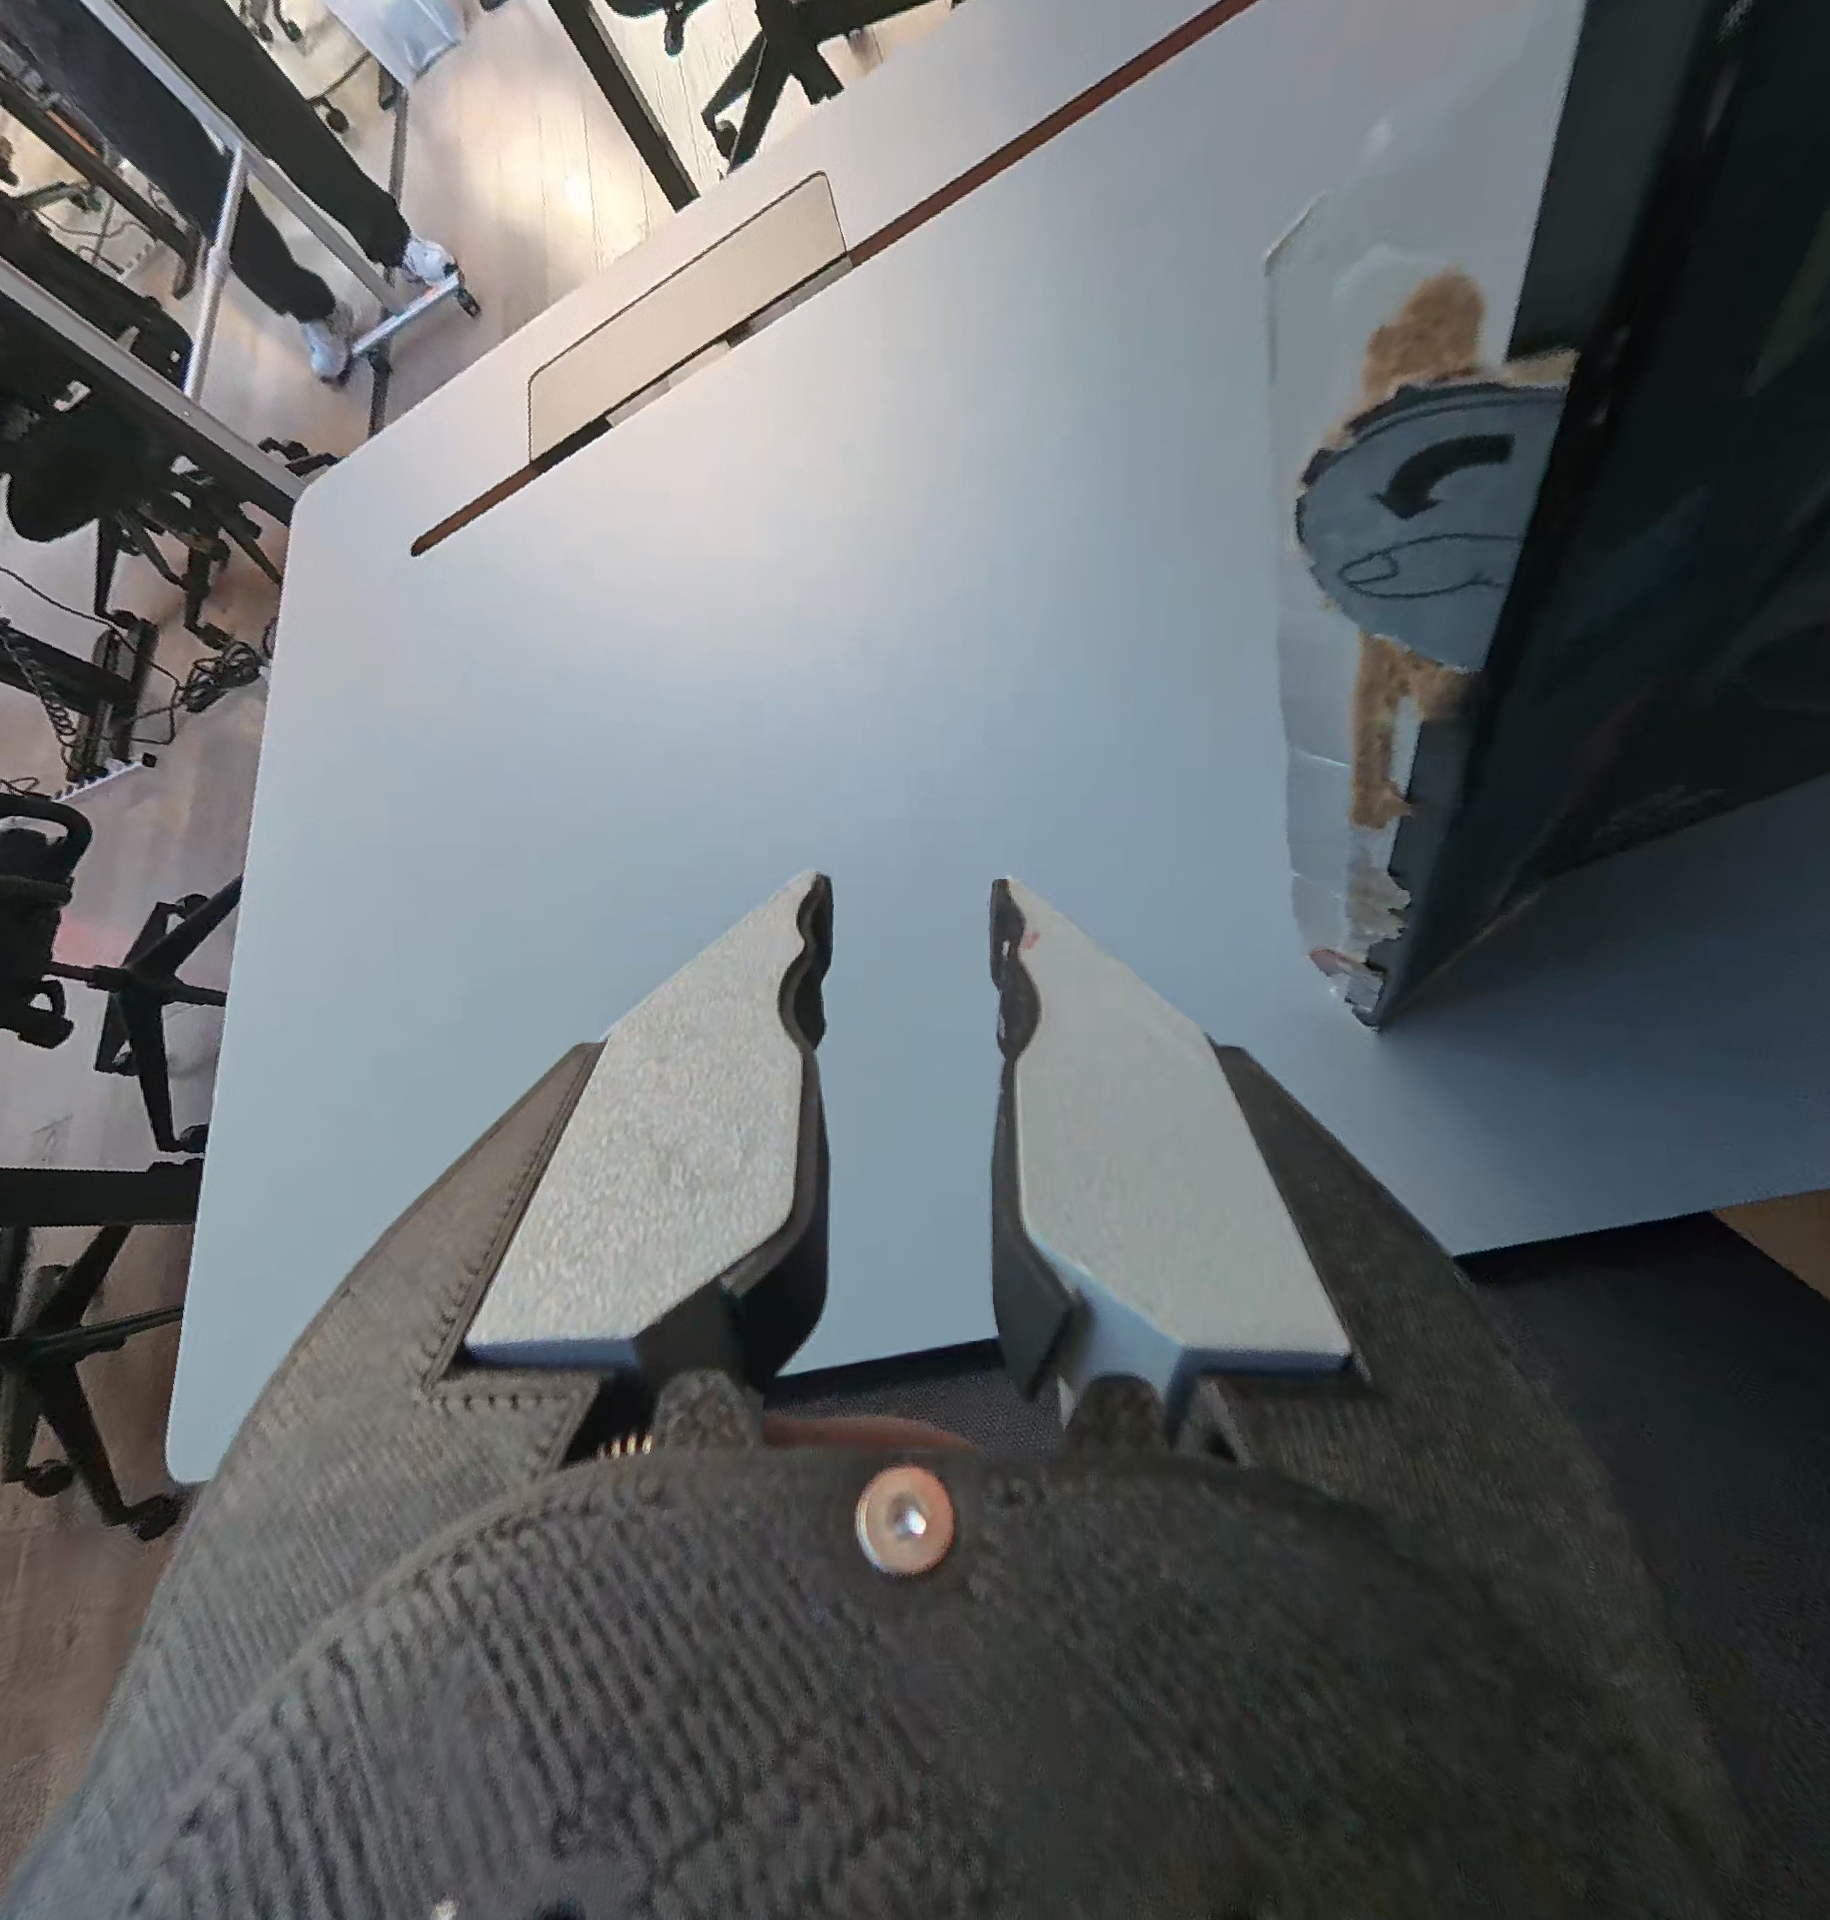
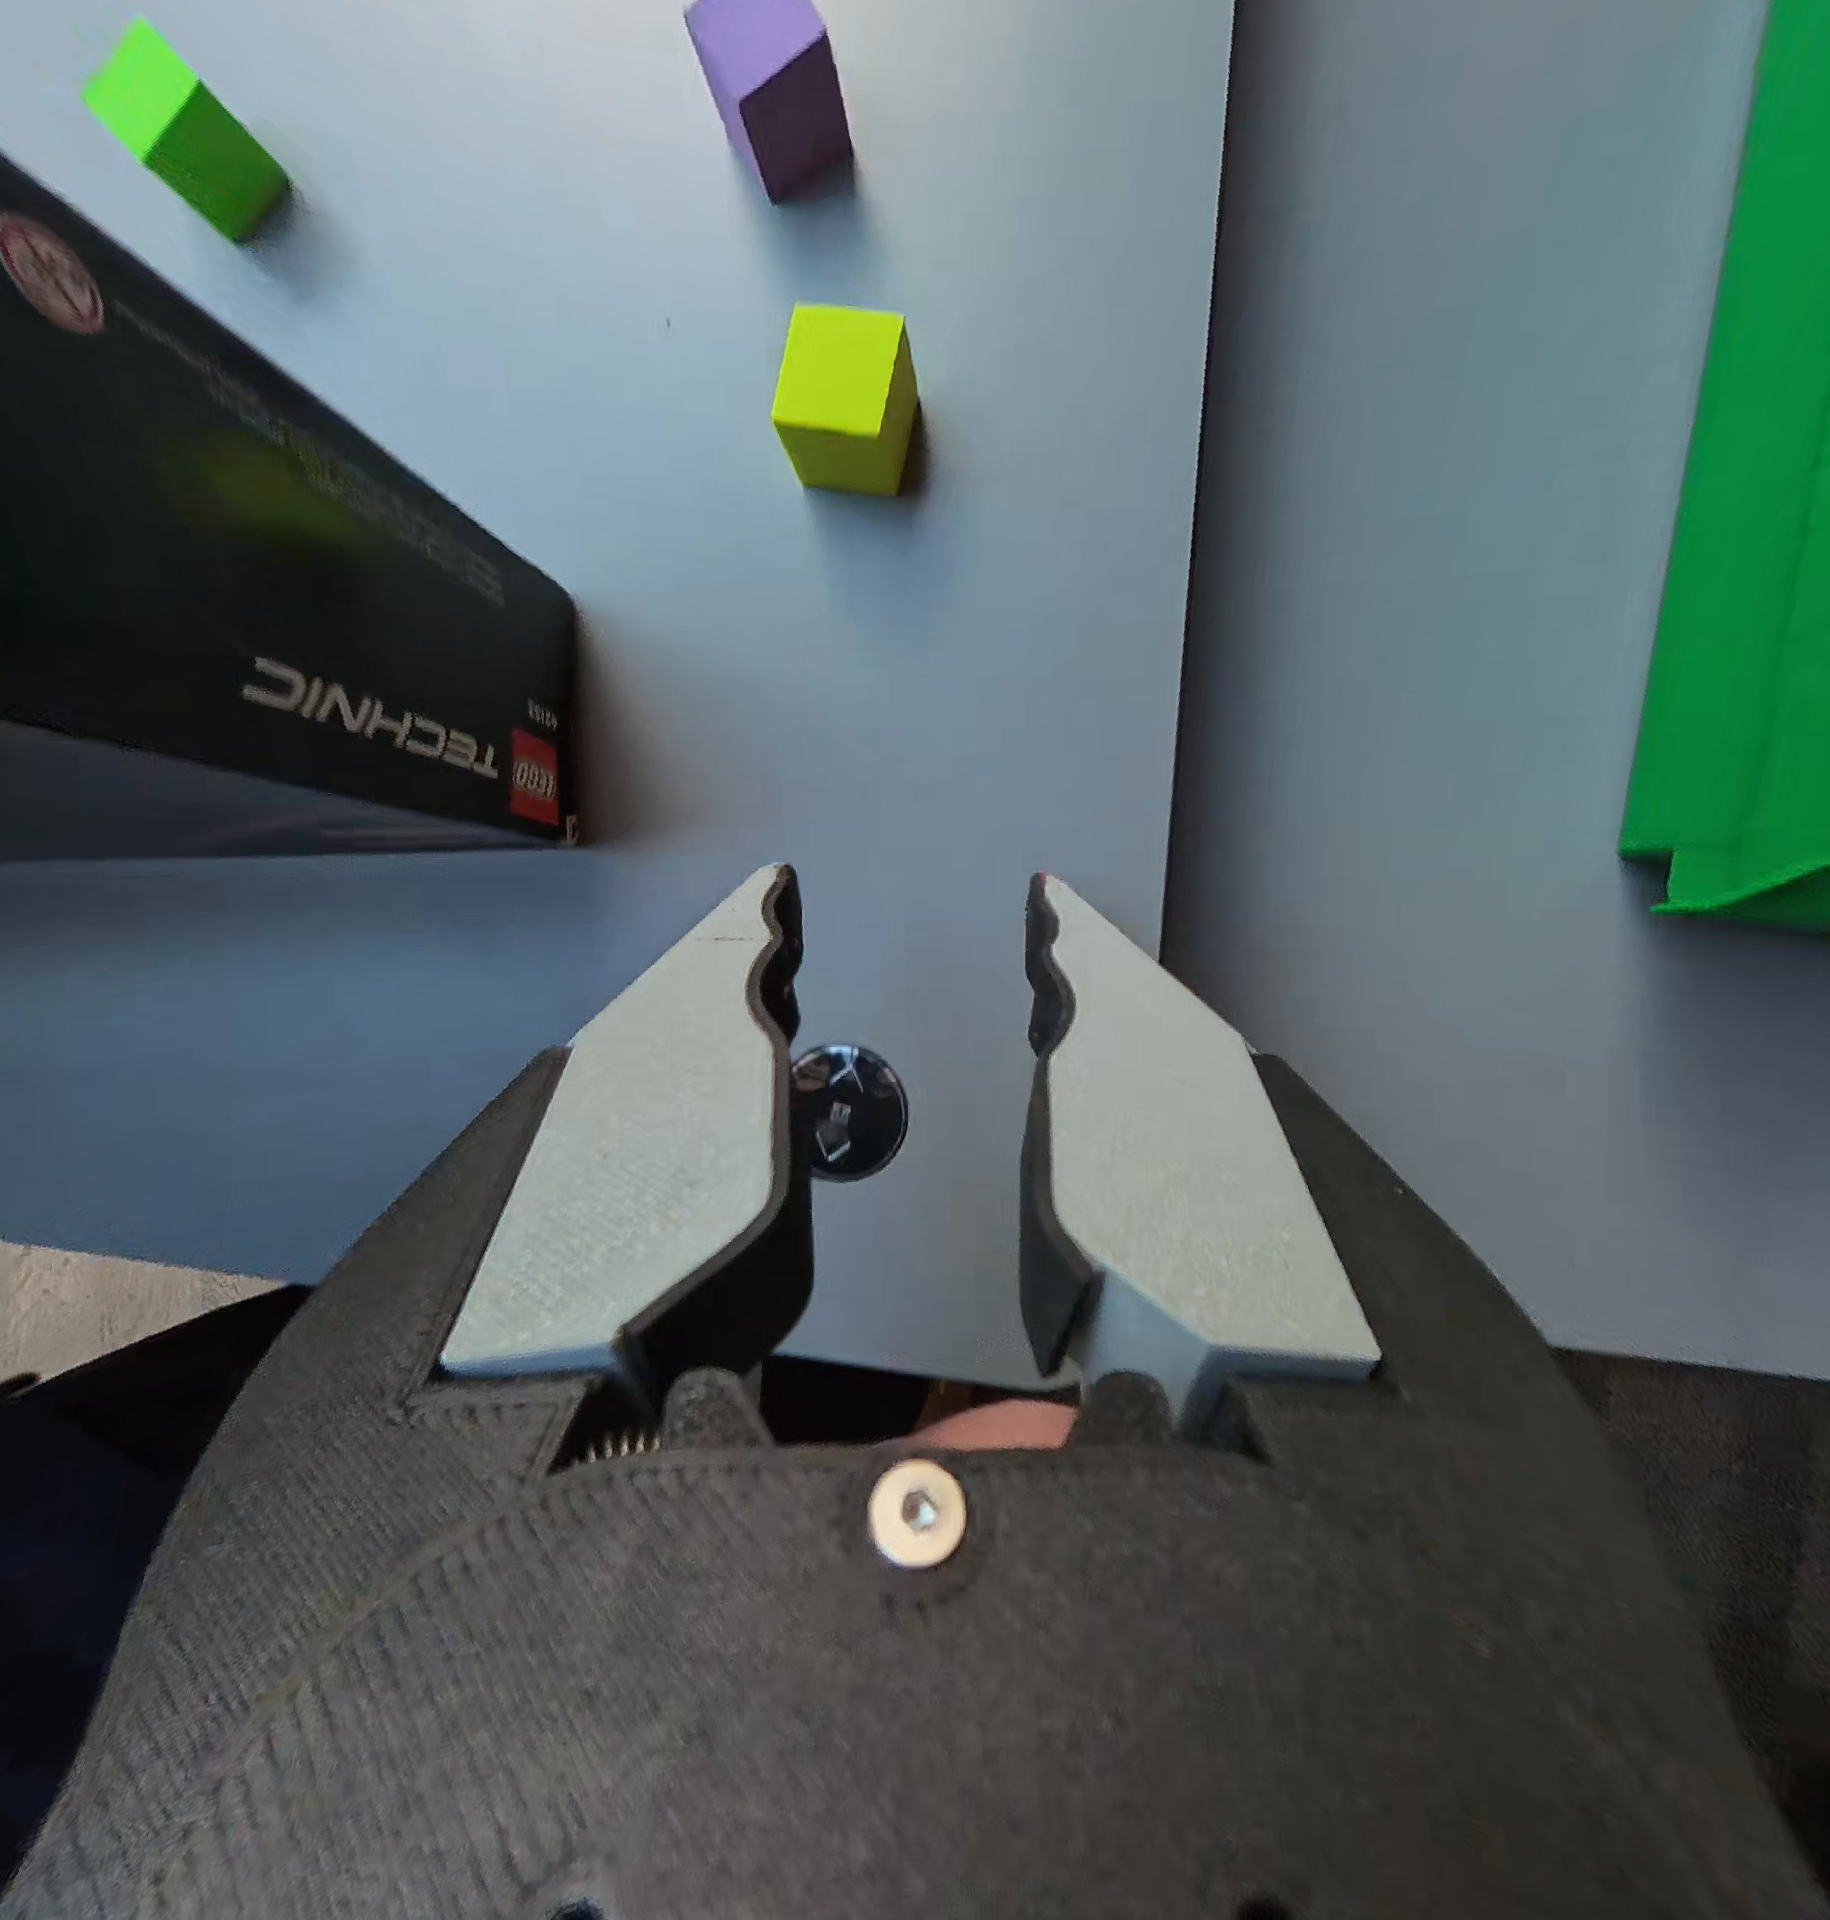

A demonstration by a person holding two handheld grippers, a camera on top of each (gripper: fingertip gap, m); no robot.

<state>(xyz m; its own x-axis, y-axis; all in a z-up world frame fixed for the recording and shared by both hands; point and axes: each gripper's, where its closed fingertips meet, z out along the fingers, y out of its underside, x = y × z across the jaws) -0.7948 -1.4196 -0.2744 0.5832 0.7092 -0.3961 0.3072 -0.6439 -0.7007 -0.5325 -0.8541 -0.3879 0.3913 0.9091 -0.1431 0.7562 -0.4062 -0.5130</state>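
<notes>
The left hand-held gripper (image 1: 911, 904) is hovering over the pale grey bench (image 1: 682, 675) with its two fingers standing apart and only bare bench surface showing between them; it is grasping nothing. Ahead of it and off to its right, a dark box (image 1: 1669, 520) is standing on the bench, its near end torn so that brown cardboard and a grey round tab with a black arrow (image 1: 1441, 509) are showing. Far ahead to its left, a flat grey panel (image 1: 682, 322) is lying flush in the bench top beside a thin reddish-brown line (image 1: 994, 166). Beyond the bench edge to the left, black chairs (image 1: 49, 499) and a person's legs (image 1: 298, 239) are showing on a wooden floor.

The right hand-held gripper (image 2: 913, 904) is likewise standing released, its fingers wide apart and pressing on nothing. Down between the fingers, close to the inner edge of the left one, a small shiny round metal piece (image 2: 854, 1122) is sitting in the bench surface. Ahead of this gripper a yellow-green block (image 2: 843, 400) is standing alone on the bench (image 2: 994, 675); farther ahead a purple block (image 2: 776, 94) is resting, and farther to the left a bright green block (image 2: 189, 130). The dark box (image 2: 215, 540) is lying to the gripper's left, its printed side facing the camera. Well off to the right a bright green sheet (image 2: 1784, 468) is hanging or lying beyond a seam in the bench.
</notes>
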